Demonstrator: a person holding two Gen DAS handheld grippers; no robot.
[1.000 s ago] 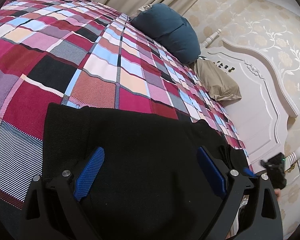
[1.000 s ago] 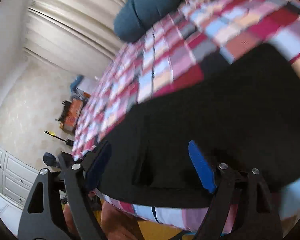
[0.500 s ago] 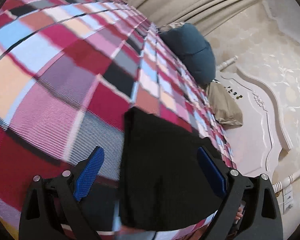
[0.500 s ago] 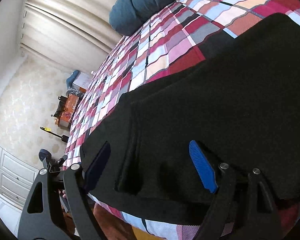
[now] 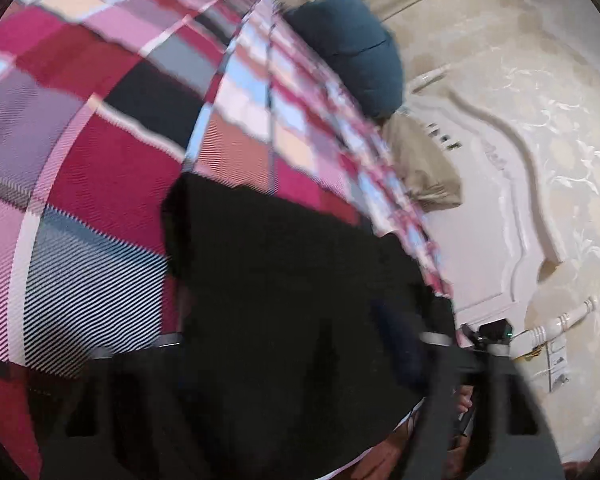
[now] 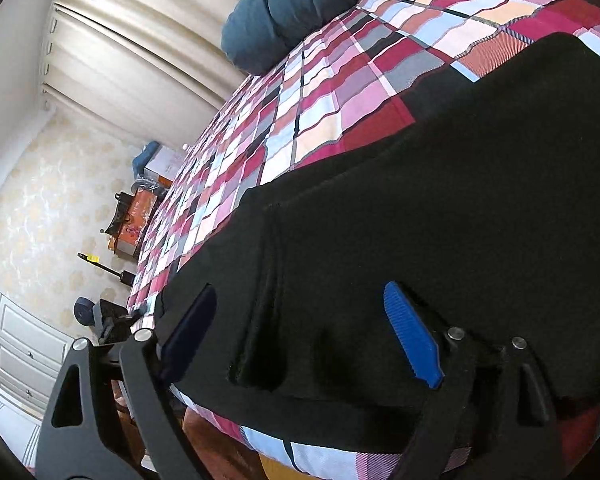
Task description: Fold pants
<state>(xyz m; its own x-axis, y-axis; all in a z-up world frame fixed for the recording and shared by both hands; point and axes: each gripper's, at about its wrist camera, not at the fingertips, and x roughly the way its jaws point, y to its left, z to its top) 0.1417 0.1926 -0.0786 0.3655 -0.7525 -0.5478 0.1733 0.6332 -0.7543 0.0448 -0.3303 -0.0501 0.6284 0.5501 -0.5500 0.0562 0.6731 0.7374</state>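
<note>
On the left side, through my left wrist camera, the black pants [image 5: 284, 280] lay flat on the plaid bedspread [image 5: 100, 128] and filled the lower middle of the view, their upper edge running across just past my left gripper [image 5: 284, 344]. The picture was smeared with motion. That gripper's jaws were closing with the black cloth between them, but the fingers were dark blurs against dark fabric, and I could not tell whether the pads had bitten into it. Beyond the pants a dark blue pillow [image 5: 352, 48] and a tan pillow [image 5: 420, 168] sat against the white headboard [image 5: 500, 216].

To the right, the right wrist camera gave me a sharp view. There the pants [image 6: 440, 220] spread from the middle out to the right edge, reaching down to the near edge of the bed, where a strip of the bedspread [image 6: 300, 120] showed below them. My right gripper [image 6: 300, 332] hovered low over that near part with its jaws wide and opening further. The dark left finger [image 6: 188, 336] sat at the left border of the cloth and the bright blue right pad [image 6: 412, 340] stood over the cloth well apart from it. Fabric lay in the span between them, yet neither pad pinched it. The blue pillow [image 6: 288, 8] lay far up the bed, near the curtain [image 6: 132, 32].
</note>
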